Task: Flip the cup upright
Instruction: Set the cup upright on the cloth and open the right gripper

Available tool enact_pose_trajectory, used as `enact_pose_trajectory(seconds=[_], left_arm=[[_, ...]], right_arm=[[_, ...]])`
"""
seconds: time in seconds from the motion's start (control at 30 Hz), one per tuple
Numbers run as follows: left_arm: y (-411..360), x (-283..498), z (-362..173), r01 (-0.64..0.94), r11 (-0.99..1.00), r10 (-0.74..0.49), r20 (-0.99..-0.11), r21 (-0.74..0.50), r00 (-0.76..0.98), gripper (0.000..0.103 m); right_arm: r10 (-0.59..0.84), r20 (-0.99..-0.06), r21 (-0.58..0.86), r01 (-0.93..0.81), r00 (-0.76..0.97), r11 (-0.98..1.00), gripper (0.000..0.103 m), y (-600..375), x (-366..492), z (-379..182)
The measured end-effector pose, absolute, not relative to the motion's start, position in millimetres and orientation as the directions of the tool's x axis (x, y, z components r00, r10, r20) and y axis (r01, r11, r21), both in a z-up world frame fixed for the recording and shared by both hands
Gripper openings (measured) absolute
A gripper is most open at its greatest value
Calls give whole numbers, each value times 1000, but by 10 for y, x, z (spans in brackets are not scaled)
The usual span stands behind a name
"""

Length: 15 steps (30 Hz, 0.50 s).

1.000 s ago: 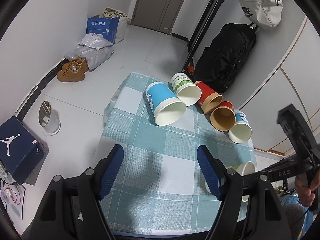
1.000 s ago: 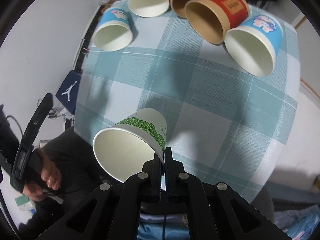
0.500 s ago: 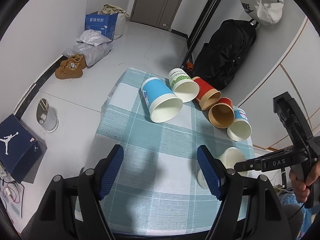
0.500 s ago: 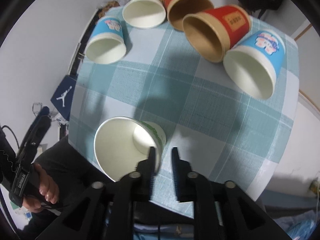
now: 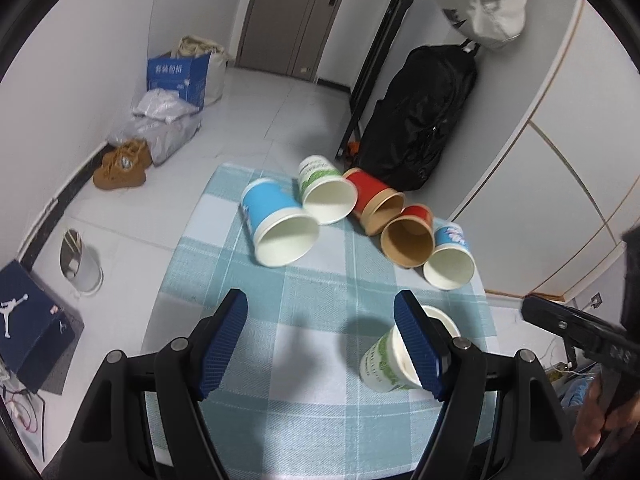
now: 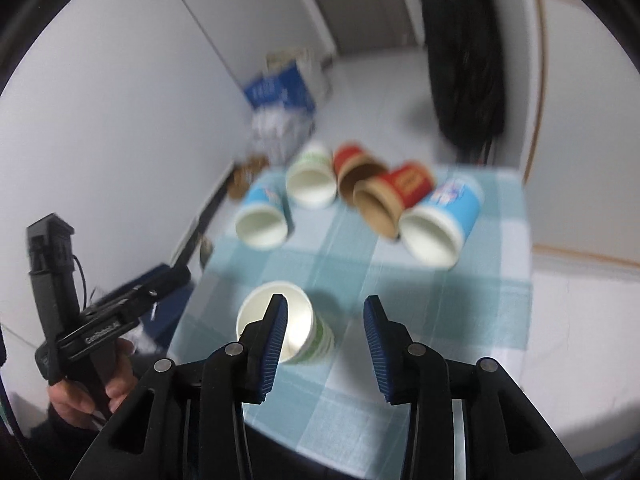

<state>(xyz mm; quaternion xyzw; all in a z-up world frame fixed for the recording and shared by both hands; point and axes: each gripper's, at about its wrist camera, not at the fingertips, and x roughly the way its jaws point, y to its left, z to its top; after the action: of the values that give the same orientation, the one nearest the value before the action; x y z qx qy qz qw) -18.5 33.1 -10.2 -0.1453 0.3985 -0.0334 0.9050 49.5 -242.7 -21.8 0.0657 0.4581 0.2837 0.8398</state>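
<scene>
A white cup with green print [image 6: 308, 336] stands upright on the checked table [image 6: 440, 320], mouth up. It also shows in the left wrist view [image 5: 384, 364], partly behind my left gripper's right finger. My right gripper [image 6: 324, 320] is open and empty, just above and behind that cup, its left finger overlapping the rim. My left gripper [image 5: 320, 320] is open and empty above the table's near half. Several cups lie on their sides at the far end: a large blue one [image 5: 276, 224], a green-print one [image 5: 324, 192], two red ones [image 5: 376, 200] and a small blue one [image 5: 450, 260].
A black backpack [image 5: 416, 120] leans by the wall beyond the table. On the floor to the left are a blue box [image 5: 176, 80], bags, brown shoes [image 5: 120, 164], a small white bin [image 5: 82, 264] and a Jordan shoebox [image 5: 28, 320]. The right wrist view is blurred.
My right gripper, shut on the green-print cup's rim a second ago, turned it upright, opened and let go. It has now drawn back and tilted up. The left gripper barely moved.
</scene>
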Motion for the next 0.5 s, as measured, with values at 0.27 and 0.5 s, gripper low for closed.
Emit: enact_pose_trajectory(seconds=[0.27,0.5], left_arm=[[127,-229,0,-18,971,-148,-666,-237,731,72],[85,-253,32,-37,976,-113,-643,-216,758,72]], right_arm=[[546,-543,356,-415,638,838,62,-2529,14,-110],[492,-478,279,-405,727,870,81,-2579,-151,-45]])
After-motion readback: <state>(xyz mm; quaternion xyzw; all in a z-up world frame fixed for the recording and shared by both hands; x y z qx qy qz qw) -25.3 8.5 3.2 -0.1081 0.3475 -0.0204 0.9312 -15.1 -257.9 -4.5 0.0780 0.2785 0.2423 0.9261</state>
